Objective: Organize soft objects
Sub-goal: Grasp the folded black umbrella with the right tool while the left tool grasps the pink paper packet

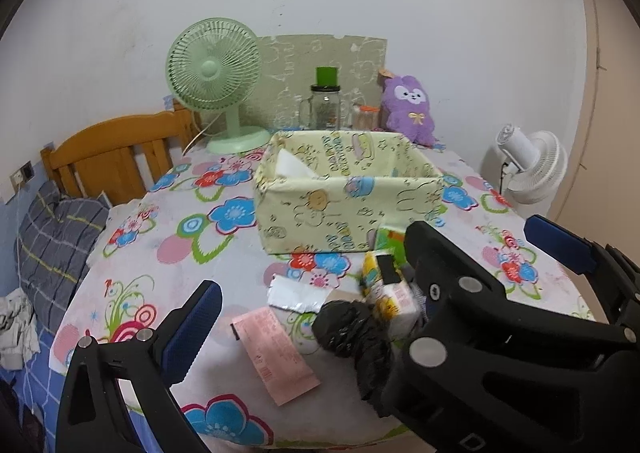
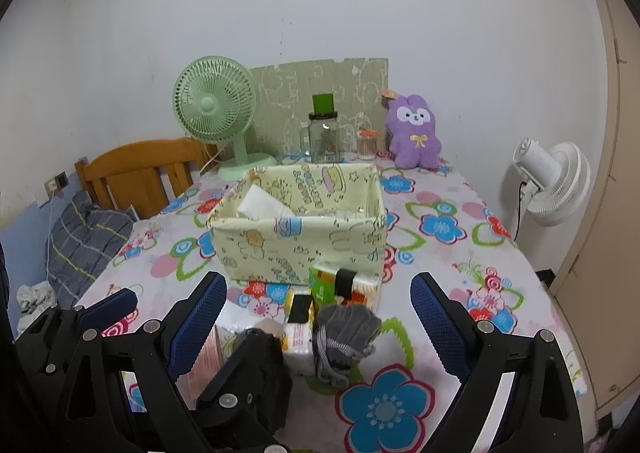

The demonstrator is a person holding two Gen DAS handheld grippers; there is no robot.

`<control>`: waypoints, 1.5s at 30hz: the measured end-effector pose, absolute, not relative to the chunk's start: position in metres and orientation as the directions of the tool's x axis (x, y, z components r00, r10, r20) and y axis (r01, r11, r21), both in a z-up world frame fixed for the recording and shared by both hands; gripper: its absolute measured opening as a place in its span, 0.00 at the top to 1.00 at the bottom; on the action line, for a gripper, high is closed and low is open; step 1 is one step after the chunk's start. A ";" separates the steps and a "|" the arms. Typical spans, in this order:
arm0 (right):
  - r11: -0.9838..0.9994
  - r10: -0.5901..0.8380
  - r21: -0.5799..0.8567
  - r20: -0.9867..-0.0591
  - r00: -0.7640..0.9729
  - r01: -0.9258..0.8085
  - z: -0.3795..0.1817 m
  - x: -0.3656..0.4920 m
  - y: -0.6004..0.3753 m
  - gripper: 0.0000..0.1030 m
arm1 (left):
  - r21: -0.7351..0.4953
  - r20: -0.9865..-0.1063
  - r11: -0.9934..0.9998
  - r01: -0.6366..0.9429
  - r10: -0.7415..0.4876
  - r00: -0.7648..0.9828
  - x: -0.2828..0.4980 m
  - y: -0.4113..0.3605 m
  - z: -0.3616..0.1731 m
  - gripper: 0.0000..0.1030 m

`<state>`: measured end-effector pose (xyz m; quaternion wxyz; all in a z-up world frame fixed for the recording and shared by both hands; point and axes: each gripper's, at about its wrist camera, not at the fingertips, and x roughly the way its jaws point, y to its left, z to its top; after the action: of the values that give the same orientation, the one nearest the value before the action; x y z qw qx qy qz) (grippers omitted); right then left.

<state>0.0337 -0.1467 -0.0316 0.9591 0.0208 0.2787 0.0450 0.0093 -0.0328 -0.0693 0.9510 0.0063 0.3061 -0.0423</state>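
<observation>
Both tongs stand released with nothing between their blue pads: the right gripper (image 2: 320, 309) hangs over the near part of the table, and the left gripper (image 2: 168, 317) sits just beside it on its left, seen again from its own camera (image 1: 312, 293).

Largest on the flowered tablecloth (image 2: 440, 253) is the pale yellow fabric box (image 2: 296, 241), printed with cartoon animals and lettering too warped to read; something white (image 2: 264, 205) lies inside at its left. It stands beyond the tongs, in line with the right gripper's gap.

Against the box's near wall rests a tissue pack with green and orange print (image 2: 340, 285), and just nearer a smaller yellow-and-white tissue pack (image 2: 298, 333); its print is too small to make out. Touching that pack on the right is a grey knitted bundle (image 2: 344, 333), perhaps gloves, lying between the right gripper's fingers. A crumpled black bag (image 1: 352, 329) lies by the left gripper's inner finger, with a pink printed sachet (image 1: 276, 357) between the left gripper's fingers and a silver foil packet (image 1: 296, 295) just past it.

Well behind the box, against the wall, sits a purple plush rabbit (image 2: 416, 133).
</observation>
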 end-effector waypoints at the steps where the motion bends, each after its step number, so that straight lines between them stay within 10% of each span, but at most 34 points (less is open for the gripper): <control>1: 0.995 0.096 0.064 -0.535 0.840 -0.073 -0.035 0.033 -0.146 0.09 | -0.018 -0.588 0.996 0.083 -0.078 0.805 0.009 -0.032 -0.073 0.00; 30: 0.994 0.101 0.107 -0.672 0.734 -0.038 -0.110 0.038 -0.124 0.21 | -0.045 -0.708 0.999 0.007 -0.036 0.705 0.016 0.006 -0.142 0.13; 45: 0.984 0.171 0.161 -0.710 0.683 -0.079 -0.125 0.049 -0.114 0.70 | -0.042 -0.726 0.999 0.011 -0.038 0.686 0.027 0.008 -0.152 0.16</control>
<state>0.0489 -0.1140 -0.1248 0.9156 0.0586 0.3919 0.0684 0.0267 0.0080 -0.1518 0.9181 -0.0171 0.3958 -0.0134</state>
